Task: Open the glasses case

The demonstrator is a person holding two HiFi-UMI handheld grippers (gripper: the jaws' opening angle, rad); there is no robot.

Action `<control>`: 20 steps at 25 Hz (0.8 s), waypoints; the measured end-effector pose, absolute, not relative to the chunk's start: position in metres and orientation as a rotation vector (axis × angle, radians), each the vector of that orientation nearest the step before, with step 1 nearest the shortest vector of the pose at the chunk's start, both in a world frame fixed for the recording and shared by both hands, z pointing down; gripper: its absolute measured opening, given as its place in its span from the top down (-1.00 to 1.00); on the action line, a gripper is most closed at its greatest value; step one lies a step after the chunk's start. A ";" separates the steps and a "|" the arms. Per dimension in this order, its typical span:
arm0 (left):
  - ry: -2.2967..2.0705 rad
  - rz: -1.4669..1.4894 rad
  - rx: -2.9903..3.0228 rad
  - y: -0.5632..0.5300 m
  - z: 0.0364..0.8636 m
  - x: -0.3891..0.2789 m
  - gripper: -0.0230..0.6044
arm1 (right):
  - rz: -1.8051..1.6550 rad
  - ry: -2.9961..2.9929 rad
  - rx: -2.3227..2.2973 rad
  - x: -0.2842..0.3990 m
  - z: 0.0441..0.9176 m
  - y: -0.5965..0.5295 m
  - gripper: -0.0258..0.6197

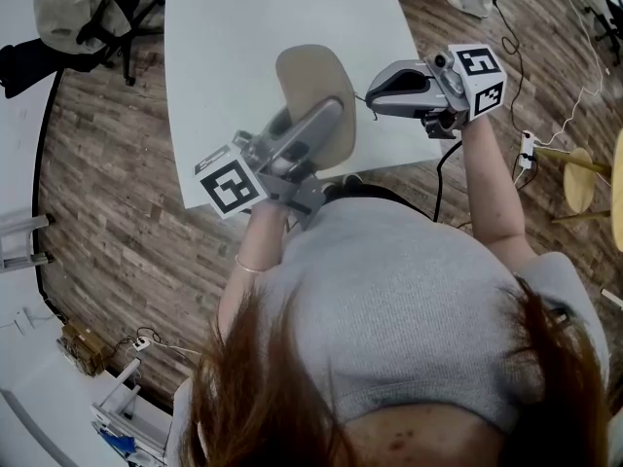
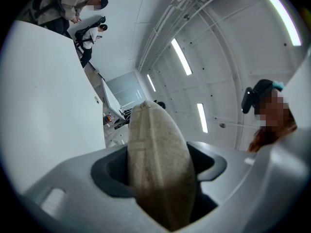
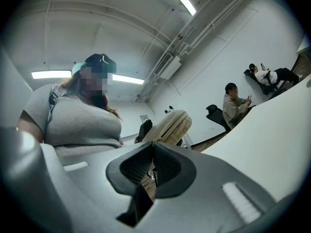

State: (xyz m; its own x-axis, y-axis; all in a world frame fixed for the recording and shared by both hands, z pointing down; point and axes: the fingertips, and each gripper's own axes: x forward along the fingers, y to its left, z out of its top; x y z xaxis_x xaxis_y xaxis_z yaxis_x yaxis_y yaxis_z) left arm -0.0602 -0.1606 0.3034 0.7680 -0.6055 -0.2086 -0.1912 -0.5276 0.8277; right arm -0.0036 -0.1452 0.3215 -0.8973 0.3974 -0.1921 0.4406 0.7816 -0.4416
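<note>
A beige oval glasses case is held up over the white table, closed. My left gripper is shut on its near end, coming in from the lower left. In the left gripper view the case stands on edge between the two dark pads and fills the gap. My right gripper is shut, its tip just right of the case's edge and a little apart from it. In the right gripper view the pads meet, and the case shows beyond them.
A person sits on a chair at the table's far left corner. A wooden stool and a power strip with cables are on the wood floor to the right. Seated people show behind the table.
</note>
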 end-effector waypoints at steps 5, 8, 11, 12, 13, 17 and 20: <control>-0.595 -0.628 2.069 -0.163 0.304 -0.065 -0.12 | -0.751 2.872 0.681 -0.006 0.320 -0.144 0.89; -0.597 -0.629 2.073 -0.163 0.303 -0.064 -0.12 | -0.756 2.870 0.682 -0.005 0.321 -0.142 0.89; -0.601 -0.628 2.073 -0.161 0.304 -0.066 -0.12 | -0.751 2.875 0.681 -0.007 0.322 -0.139 0.89; -0.602 -0.629 2.073 -0.160 0.304 -0.068 -0.12 | -0.746 2.879 0.679 -0.008 0.322 -0.137 0.89; -0.602 -0.630 2.073 -0.159 0.304 -0.069 -0.12 | -0.742 2.882 0.676 -0.009 0.322 -0.135 0.89; -0.600 -0.633 2.079 -0.160 0.302 -0.070 -0.12 | -0.744 2.888 0.672 -0.011 0.324 -0.132 0.89; -0.604 -0.633 2.074 -0.165 0.304 -0.068 -0.12 | -0.744 2.896 0.666 -0.007 0.325 -0.135 0.89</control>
State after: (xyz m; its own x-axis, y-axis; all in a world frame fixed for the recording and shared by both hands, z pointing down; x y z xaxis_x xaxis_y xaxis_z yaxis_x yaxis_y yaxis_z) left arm -0.0676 -0.1647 0.3038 0.7536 -0.6217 -0.2135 -0.1840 -0.5114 0.8394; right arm -0.0073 -0.1348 0.3251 -0.9027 0.3912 -0.1793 0.4292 0.7880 -0.4413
